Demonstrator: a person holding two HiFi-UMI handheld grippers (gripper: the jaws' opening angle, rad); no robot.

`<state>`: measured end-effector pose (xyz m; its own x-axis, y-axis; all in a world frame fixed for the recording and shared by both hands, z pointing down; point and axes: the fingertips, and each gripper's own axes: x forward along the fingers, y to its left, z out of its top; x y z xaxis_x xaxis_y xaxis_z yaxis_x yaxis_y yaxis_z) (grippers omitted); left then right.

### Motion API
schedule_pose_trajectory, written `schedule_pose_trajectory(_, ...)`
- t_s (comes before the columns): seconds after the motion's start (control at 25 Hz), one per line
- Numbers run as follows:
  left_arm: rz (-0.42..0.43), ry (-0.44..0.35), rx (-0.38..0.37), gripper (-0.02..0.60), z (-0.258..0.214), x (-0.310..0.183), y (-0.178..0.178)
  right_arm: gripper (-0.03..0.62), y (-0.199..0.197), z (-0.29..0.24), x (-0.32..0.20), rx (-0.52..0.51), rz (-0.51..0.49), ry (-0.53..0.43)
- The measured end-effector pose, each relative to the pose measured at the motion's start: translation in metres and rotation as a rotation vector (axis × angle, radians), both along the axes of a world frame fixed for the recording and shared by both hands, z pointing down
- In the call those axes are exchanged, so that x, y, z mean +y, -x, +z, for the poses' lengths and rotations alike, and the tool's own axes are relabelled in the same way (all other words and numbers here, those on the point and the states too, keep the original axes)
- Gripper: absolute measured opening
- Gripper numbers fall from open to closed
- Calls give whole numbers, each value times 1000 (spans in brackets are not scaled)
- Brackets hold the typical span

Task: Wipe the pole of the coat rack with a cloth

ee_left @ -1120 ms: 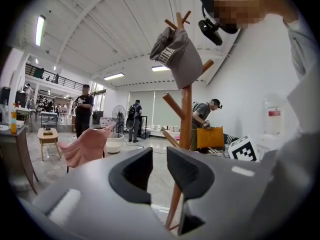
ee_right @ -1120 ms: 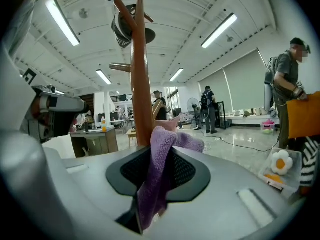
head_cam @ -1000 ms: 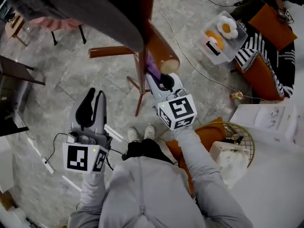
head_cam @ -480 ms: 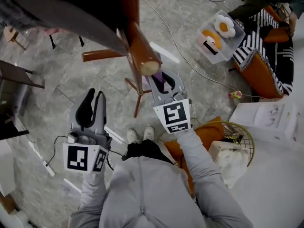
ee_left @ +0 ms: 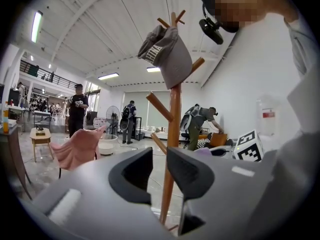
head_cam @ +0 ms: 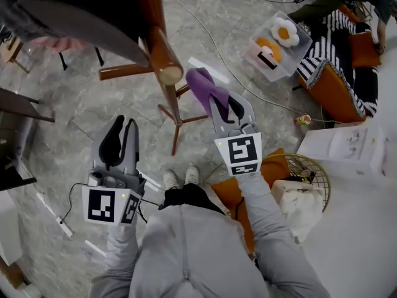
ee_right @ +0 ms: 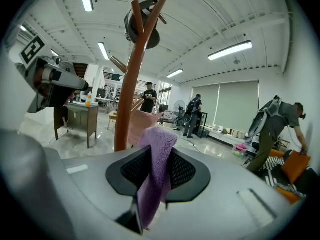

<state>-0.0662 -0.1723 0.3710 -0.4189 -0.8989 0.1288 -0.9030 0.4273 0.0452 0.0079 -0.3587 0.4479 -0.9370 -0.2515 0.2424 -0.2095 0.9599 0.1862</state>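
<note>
The brown wooden coat rack pole point(head_cam: 169, 101) rises from its tripod feet on the floor toward the camera, with a peg end point(head_cam: 166, 73) near the top. My right gripper point(head_cam: 224, 104) is shut on a purple cloth point(head_cam: 203, 87), which sticks out just right of the pole without touching it. In the right gripper view the cloth point(ee_right: 156, 174) hangs between the jaws and the pole point(ee_right: 125, 114) stands to the left. My left gripper point(head_cam: 122, 138) is held lower left, shut and holding nothing. Its view shows the pole point(ee_left: 172, 134) and a grey cap point(ee_left: 167, 54) on it.
A clear box of toy eggs point(head_cam: 276, 39) sits on the floor at upper right beside an orange striped chair point(head_cam: 338, 73). A wire basket point(head_cam: 307, 182) and a white table point(head_cam: 353, 154) are at right. Cables cross the floor. A pink chair point(ee_left: 75, 149) and several people stand behind.
My right gripper with the purple cloth has drawn rightward off the pole, so the cloth now stands apart from it. The left gripper has stayed put.
</note>
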Motion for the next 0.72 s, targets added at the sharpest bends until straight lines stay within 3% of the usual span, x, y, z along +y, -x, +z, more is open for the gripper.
schedule_pose_trajectory(0.4, 38, -15, -12, 89, -6, -2, -16, 80, -55, -11, -32, 11, 139, -28)
schedule_pose_trajectory(0.72, 52, -42, -34, 89, -20, 3, -24, 80, -94, -47, -29, -55, 204, -28)
